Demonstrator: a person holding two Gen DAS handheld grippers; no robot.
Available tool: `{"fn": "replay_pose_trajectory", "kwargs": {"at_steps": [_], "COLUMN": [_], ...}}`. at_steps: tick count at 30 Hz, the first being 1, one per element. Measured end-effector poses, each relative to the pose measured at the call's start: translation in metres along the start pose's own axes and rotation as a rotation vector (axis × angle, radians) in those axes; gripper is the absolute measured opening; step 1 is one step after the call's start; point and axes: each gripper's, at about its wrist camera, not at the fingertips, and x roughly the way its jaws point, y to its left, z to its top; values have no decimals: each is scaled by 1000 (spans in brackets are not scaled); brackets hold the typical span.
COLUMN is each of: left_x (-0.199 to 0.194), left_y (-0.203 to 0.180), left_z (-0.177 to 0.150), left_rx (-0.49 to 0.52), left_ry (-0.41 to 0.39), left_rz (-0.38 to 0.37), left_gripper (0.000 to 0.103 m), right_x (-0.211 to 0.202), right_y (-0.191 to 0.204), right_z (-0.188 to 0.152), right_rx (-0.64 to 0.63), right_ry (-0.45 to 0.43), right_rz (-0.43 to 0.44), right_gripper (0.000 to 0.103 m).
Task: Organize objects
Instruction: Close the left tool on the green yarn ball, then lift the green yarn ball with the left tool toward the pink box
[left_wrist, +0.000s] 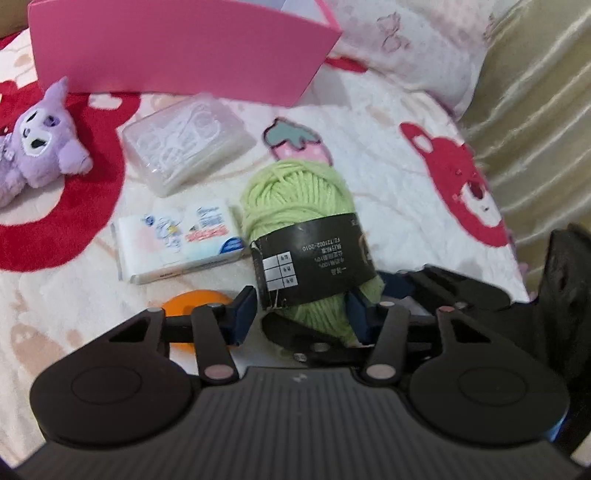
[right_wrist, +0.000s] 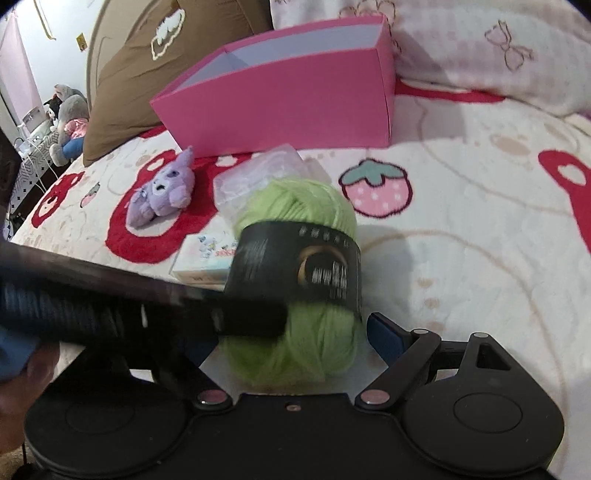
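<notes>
While the green yarn ball (left_wrist: 295, 206) lies on the bed (left_wrist: 388, 206) with its dark paper band facing up, the left gripper (left_wrist: 301, 314) sits partly closed around its near end, both blue pads at the wool. Firm contact cannot be confirmed. The right gripper (right_wrist: 295, 332) stands wide at the same ball, its visible pad clear of the wool. Beside the yarn rests a tissue pack (left_wrist: 181, 236). Beyond stand a clear plastic case (left_wrist: 184, 144), a purple plush toy (left_wrist: 40, 144) and a pink box (left_wrist: 177, 51).
</notes>
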Motion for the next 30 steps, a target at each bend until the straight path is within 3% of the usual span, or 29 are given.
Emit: {"fn": "replay_pose_trajectory", "kwargs": {"at_steps": [4,7,11,14,18,23,30], "left_x": [-7,-13,-24,-27,-18,-10,-10], "left_y": [-3,-2,5,7,11,16,3], "left_z": [1,6,10,14,18,14,6], "left_rx": [12,4,-15,-30,-62,-96,-51], "left_ry": [-56,-56,-101,-109,-68,-62,-78], "left_rz": [-2,-26,-130,-156,-135,-105,-78], "left_gripper": [48,48,48,49,51,51,49], "right_x": [-1,-4,-10,-15,-16,-10,-9], "right_y": [8,6,0,-4,-14,-13,-3], "right_z": [-3,-4,-2,-1,0,3,1], "right_rx": [-50,-49,-14,14,96,111,65], "right_ry": [-33,-52,-76,-84,-88,-82,-85], "right_rz": [-23,-14,20,61,120,81,28], "right_gripper": [86,86,85,86,86,86,69]}}
